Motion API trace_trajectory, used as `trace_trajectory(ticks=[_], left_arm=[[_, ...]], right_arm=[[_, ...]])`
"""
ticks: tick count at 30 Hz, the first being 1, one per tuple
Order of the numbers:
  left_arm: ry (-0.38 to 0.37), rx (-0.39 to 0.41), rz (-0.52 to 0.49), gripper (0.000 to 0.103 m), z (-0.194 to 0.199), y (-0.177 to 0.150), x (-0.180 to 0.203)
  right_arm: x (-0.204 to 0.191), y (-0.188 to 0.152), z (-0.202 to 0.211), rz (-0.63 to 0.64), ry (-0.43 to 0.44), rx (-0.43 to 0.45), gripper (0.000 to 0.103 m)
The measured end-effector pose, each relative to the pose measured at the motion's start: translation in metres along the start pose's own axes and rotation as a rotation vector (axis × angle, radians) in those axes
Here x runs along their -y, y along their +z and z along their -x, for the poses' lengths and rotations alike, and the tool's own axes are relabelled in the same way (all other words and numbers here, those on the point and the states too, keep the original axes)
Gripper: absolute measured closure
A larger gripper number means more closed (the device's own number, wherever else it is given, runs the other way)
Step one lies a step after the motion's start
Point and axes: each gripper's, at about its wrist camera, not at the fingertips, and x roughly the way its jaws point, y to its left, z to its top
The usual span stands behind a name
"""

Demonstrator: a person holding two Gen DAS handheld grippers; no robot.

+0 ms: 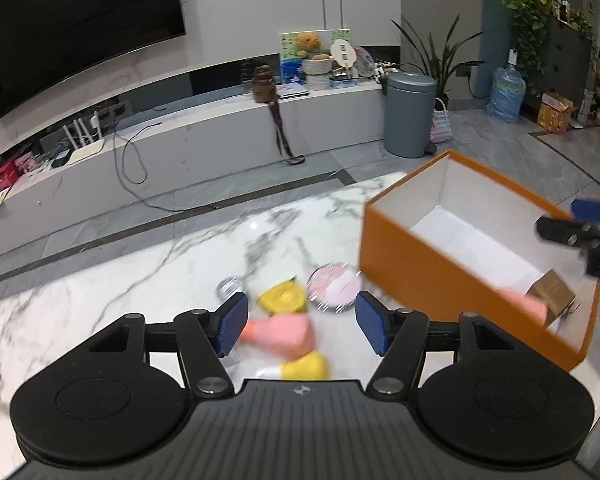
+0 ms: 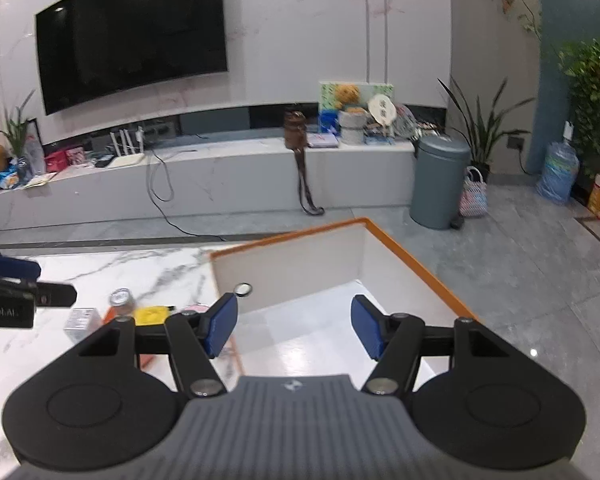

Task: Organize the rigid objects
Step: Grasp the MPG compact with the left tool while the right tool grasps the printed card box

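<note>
The left claw (image 1: 298,324) hung released over the marble counter (image 1: 112,280), its blue pads apart with nothing pressed between them. Just beyond and below its tips lay the loose pieces not yet sorted: a pink block (image 1: 282,334) nearest, a yellow piece (image 1: 306,366) under it, a yellow tape-like item (image 1: 284,300) a little further, then a round pink tin (image 1: 334,286) and a small clear-lidded jar (image 1: 230,286). To the claw's right stood the orange box (image 1: 420,276), open-topped, already holding a brown carton (image 1: 552,292) and something pink beside it.

The right claw (image 2: 294,328) was likewise released and empty, hovering over the box's white interior.

Judged from this, one drop into the box was done and the left side was going for the next pick. The next move would call for lowering onto one piece, most likely the pink block, and centring it between the pads without nudging its close neighbours. Motion blur hid their exact edges.

Beyond the counter's far edge ran grey tiled floor, then a low white media shelf (image 2: 220,168) with a trailing cable, a grey bin (image 2: 440,182), potted plants and a wall-mounted television (image 2: 132,32).
</note>
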Motion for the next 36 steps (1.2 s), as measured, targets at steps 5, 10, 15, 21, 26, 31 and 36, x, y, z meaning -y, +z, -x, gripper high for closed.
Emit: trace_trajectory(ticks=[5,10,15,21,26,31,36], left_arm=[[-0.002,-0.015,0.006,0.029,0.001,-0.033,-0.021],[-0.047,-0.020,0.035,0.025,0.002,-0.065,-0.037],[-0.090,-0.031,0.012,0.024,-0.002,-0.099,-0.038],[-0.119,-0.027,-0.024,0.022,-0.023,-0.125,-0.039],[-0.160,-0.036,0.010,0.018,-0.044,-0.135,-0.047],[-0.188,-0.049,0.000,0.016,-0.059,-0.138,-0.045],[-0.158,-0.031,-0.037,0.013,-0.068,-0.135,-0.040]], right_arm=[[-0.026,-0.011,0.012,0.111,-0.022,0.012,0.040],[-0.051,-0.023,0.024,0.205,0.016,0.009,0.039],[-0.083,-0.051,0.029,0.393,0.074,-0.049,0.036],[-0.108,-0.088,0.029,0.604,0.273,-0.123,0.029],[-0.119,-0.122,0.023,0.762,0.418,-0.188,0.010],[-0.132,-0.141,0.009,0.890,0.507,-0.236,0.007],[-0.144,-0.144,-0.011,0.956,0.538,-0.245,0.007]])
